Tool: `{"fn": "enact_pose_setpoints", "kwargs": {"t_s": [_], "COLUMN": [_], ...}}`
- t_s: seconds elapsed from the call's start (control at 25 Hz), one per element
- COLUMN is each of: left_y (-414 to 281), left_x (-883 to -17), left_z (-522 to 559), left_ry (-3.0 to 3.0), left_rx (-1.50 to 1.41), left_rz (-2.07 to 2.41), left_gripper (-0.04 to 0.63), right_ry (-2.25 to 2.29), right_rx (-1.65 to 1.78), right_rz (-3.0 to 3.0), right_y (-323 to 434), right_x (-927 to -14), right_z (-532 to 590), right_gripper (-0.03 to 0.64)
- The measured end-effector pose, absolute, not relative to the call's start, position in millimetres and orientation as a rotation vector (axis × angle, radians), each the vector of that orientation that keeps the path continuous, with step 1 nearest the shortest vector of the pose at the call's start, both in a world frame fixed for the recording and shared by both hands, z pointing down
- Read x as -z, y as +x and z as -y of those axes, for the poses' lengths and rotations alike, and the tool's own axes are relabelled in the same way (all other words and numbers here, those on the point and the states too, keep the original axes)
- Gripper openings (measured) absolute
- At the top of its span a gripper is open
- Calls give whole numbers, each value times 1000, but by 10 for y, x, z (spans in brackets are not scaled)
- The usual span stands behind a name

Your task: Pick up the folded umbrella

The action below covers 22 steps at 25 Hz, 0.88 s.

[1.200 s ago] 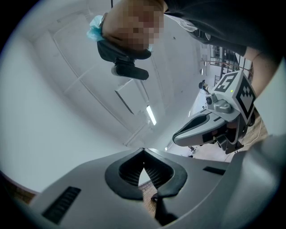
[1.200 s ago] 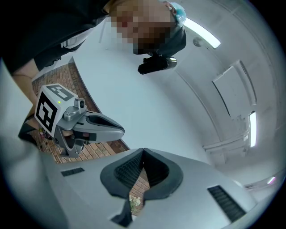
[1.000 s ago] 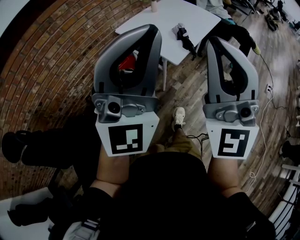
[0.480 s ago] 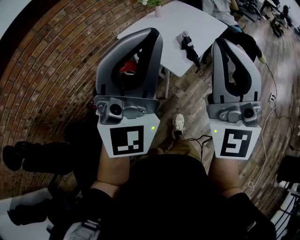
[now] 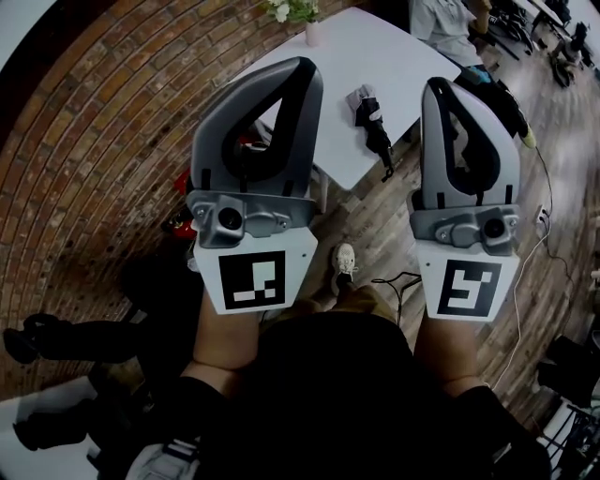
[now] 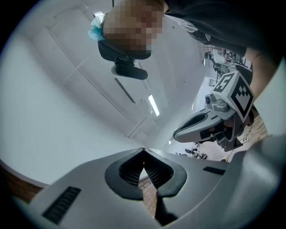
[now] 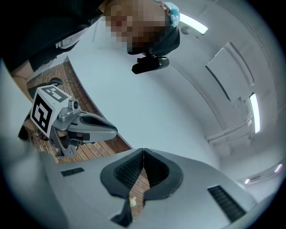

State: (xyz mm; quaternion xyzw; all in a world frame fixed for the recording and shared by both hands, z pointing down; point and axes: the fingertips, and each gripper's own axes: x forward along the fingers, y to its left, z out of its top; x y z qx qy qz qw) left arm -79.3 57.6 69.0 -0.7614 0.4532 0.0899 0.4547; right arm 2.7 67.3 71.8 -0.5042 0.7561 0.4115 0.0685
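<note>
The folded umbrella (image 5: 370,114), black and grey with a strap, lies on the near part of a white table (image 5: 319,66) in the head view. Both grippers are held up in front of me, short of the table and apart from the umbrella. My left gripper (image 5: 305,64) is to the umbrella's left and my right gripper (image 5: 437,84) to its right. In the left gripper view the jaws (image 6: 143,150) meet at the tips with nothing between them. It is the same in the right gripper view (image 7: 143,150). Both gripper views look up at the ceiling, so the umbrella is hidden there.
A small vase of flowers (image 5: 305,21) stands at the table's far edge, where a person (image 5: 445,26) sits. A dark bag (image 5: 497,94) sits right of the table. A red object (image 5: 183,220) lies on the brick floor at left. A white cable (image 5: 520,281) runs across the wood floor.
The table and umbrella have slid down and nearer in the head view as I carried both grippers towards them. Both pairs of jaws stay shut.
</note>
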Motion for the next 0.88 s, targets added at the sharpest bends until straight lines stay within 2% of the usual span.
{"fn": "enact_pose_setpoints", "kwargs": {"t_s": [0.36, 0.88], "left_y": [-430, -36], "left_x": [-763, -883], "left_z": [298, 978], "left_ry": [-1896, -1939], "left_rx": [-196, -143], "left_rz": [-1138, -1145], "left_gripper": [12, 12], "right_ry": [-1484, -1458], "right_rx": [-1207, -1112], "right_rz": [-2313, -2358], "right_y": [331, 675], "right_x": [-766, -849], "right_z": [200, 907], "right_gripper": [28, 28]}}
